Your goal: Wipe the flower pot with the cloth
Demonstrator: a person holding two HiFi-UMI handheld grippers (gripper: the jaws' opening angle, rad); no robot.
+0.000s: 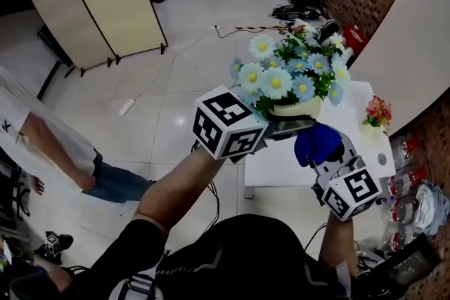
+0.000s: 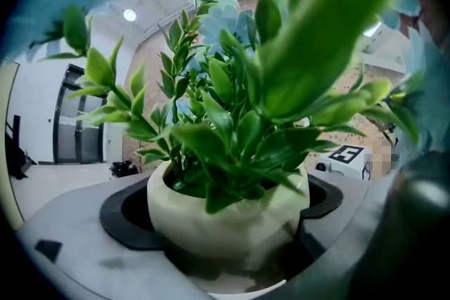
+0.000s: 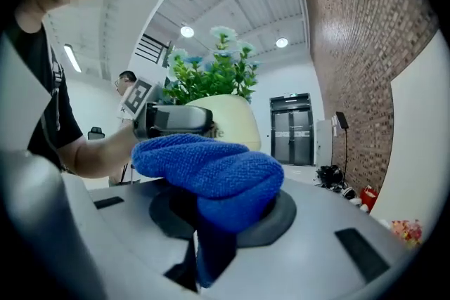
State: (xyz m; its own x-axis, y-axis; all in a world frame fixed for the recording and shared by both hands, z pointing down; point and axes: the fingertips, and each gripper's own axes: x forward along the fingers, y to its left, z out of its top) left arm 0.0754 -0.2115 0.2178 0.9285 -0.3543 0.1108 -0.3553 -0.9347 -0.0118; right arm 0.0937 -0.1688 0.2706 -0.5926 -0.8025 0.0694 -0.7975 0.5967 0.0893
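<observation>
At frame centre, above one white table (image 1: 281, 164) and pale tiled floor (image 1: 176, 67): one pot (image 1: 295, 108) clamped in left gripper (image 1: 288, 125), one cloth (image 1: 316, 142) pinched by right gripper (image 1: 329, 157). Upper left, one screen (image 1: 98, 3).

Flower pot (image 1: 298, 109), 12 o'clock: blossoms (image 1: 278, 81) crowd it.
5 o'clock: cloth (image 1: 316, 142) just beside.
Table (image 1: 281, 166) below: open surface, small bouquet (image 1: 377, 112) at 3 o'clock edge.
</observation>
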